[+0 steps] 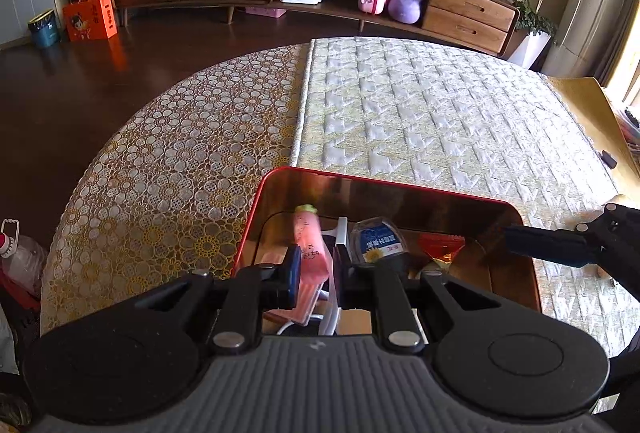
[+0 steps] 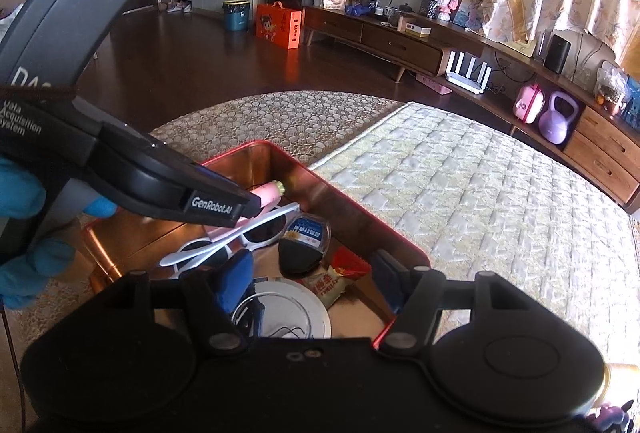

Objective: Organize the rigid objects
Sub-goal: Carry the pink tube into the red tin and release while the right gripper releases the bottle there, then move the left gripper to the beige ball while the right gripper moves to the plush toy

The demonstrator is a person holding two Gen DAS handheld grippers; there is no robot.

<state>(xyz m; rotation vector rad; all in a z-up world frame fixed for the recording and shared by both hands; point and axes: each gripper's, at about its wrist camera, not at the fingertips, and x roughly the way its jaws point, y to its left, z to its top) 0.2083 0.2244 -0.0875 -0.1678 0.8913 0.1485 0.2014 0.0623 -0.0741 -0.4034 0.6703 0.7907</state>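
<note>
A red-rimmed tin (image 1: 400, 193) sits at lower centre on the patterned worktop (image 1: 180, 153). Over it, the left claw (image 1: 316, 265) pinches a pink tube (image 1: 310, 249). The right claw (image 2: 312, 273) hangs spread, holding nothing, above white sunglasses (image 2: 256, 233).

Daylight comes into the room from my right side, where the window edge (image 1: 632, 45) is burnt out to white-yellow. The quilted cover (image 1: 440, 113) is bright and a little washed. The copper inside of the tin box (image 1: 360, 189) gives warm reflections. The dark floor (image 2: 192, 57) shows soft glare. Both pictures curve strongly at the borders, with black corners. The pink tube (image 1: 310, 245) between my left fingers looks blurred; the far furniture is sharp.
</note>
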